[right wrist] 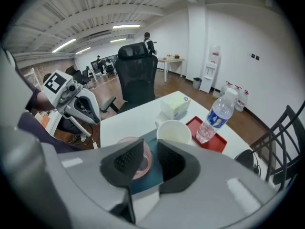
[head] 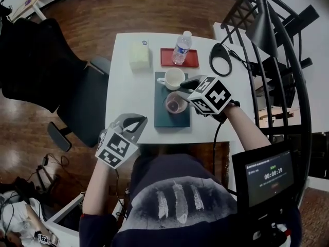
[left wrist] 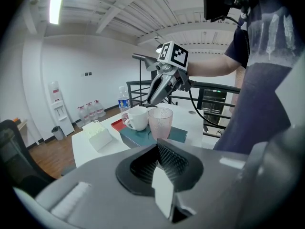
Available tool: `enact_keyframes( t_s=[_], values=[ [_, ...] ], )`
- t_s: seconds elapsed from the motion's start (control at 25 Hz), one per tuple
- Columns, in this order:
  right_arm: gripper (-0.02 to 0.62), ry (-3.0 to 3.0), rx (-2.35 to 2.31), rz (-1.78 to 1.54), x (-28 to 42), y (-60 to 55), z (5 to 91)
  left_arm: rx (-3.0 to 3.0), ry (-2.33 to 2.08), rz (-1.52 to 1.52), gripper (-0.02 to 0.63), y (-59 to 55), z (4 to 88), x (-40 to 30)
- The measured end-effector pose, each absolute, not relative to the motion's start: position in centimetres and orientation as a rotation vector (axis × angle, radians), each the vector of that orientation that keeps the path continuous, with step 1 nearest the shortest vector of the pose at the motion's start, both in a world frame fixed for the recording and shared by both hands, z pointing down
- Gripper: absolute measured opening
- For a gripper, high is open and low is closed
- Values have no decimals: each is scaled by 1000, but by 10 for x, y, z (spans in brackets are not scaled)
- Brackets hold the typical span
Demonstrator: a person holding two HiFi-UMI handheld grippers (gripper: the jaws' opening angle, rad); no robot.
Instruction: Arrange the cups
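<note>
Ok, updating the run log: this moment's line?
left gripper shut | right gripper open near translucent pink cup | white ceramic mug beside it on teal rectangular tray

The screen (head: 269,178) shows a timer reading 00:00:19; the water bottle (head: 181,48) label is too small to read.

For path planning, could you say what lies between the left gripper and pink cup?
Head view: only bare white table, then teal tray, before the pink cup.
</note>
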State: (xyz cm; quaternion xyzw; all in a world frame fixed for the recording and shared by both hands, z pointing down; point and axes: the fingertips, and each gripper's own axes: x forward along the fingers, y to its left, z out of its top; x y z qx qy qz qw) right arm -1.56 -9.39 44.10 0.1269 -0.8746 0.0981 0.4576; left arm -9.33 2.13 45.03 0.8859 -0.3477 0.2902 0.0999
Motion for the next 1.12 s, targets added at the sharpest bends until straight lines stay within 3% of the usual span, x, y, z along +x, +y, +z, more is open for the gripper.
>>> enact_keyframes(
  t_s=[0.2, 0.36, 1.12],
  values=[
    [90, -2278, 339, 265, -9, -97, 416, 2644, -1021, 859, 15, 8, 440, -94],
    [3, -2380, 397, 287, 2, -108, 398, 2656, -1034, 868, 15, -2, 432, -91],
    [3, -2655, 624, 536, 66, -130, 379, 2743, -948, 907, 15, -36, 414, -50]
  ],
)
